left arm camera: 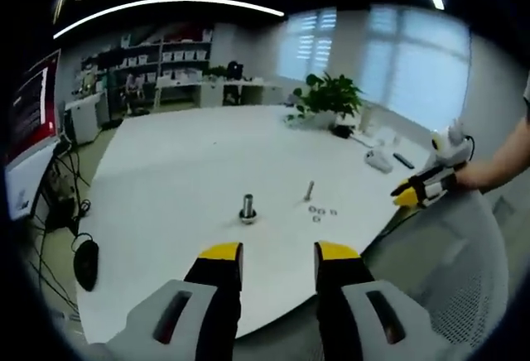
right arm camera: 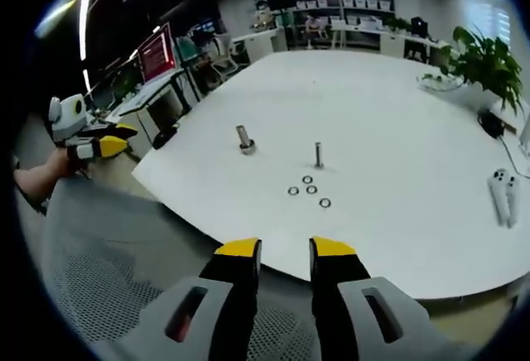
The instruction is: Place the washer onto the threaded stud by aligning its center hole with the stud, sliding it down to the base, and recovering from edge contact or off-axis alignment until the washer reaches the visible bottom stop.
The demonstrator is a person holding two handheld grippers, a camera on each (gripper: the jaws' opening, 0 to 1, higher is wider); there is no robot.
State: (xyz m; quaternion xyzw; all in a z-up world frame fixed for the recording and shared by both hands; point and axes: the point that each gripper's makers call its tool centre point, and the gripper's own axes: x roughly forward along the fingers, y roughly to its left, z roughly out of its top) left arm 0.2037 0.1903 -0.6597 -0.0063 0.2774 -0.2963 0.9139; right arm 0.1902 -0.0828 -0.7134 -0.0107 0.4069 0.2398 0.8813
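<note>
Open office room. Large white counter (left arm camera: pixel 190 162) with rounded edges. Potted green plant (left arm camera: pixel 330 96) at the counter's far edge, before a wall of windows with pale blinds (left arm camera: pixel 397 55). White shelving with boxes (left arm camera: pixel 178 55) along the far wall, low desks below it. Red-lit monitor (left arm camera: pixel 33 113) beside the counter's left edge, cables on the floor beneath. Curved ceiling light strip (left arm camera: pixel 166 3). Grey mesh chair back (right arm camera: pixel 108 253) at the near edge.
</note>
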